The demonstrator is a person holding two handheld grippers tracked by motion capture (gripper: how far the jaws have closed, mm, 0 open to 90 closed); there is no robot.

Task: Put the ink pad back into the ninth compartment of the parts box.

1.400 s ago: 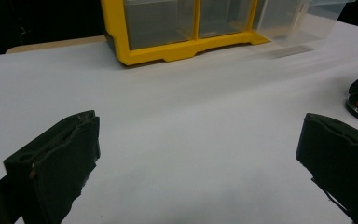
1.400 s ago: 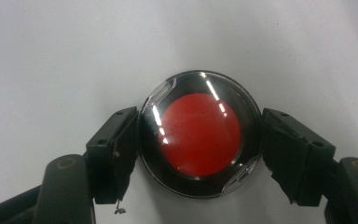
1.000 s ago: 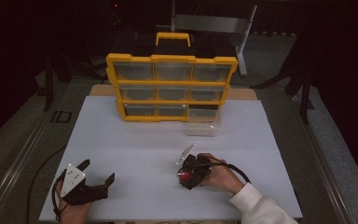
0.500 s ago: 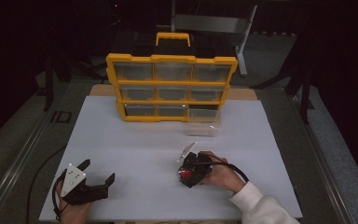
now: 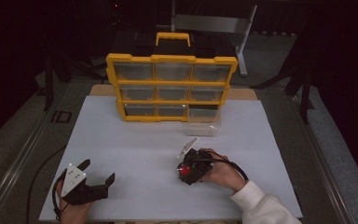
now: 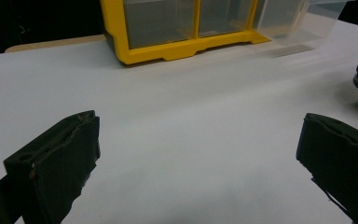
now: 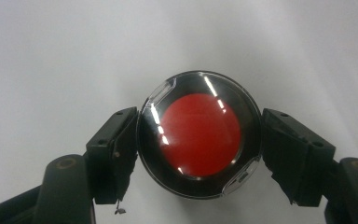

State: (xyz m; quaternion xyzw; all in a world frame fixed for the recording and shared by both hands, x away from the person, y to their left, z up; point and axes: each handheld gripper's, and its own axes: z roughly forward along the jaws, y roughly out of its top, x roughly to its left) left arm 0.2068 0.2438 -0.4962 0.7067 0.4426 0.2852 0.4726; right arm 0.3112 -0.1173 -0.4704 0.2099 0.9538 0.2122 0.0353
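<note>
The work surface is a white table board [image 5: 135, 154] in a dark room. Nearest the person, the left gripper [image 5: 95, 173] rests on the board, jaws wide and empty. The right gripper [image 7: 199, 144] clamps a round black case with a red centre [image 7: 199, 140], both pads against its curved rim. Risk: the smooth round wall may slip or rotate out under uneven pressure. Farther back, a clear drawer [image 5: 204, 125] stands pulled out of the yellow organiser [image 5: 172, 58]; a careless approach may knock it.

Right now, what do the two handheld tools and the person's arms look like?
Both are black two-jaw tools. The left tool has a grey three-cornered plate with small dots on top and a black cable trailing behind. The right tool also trails a black cable; that arm wears a white sleeve.
</note>
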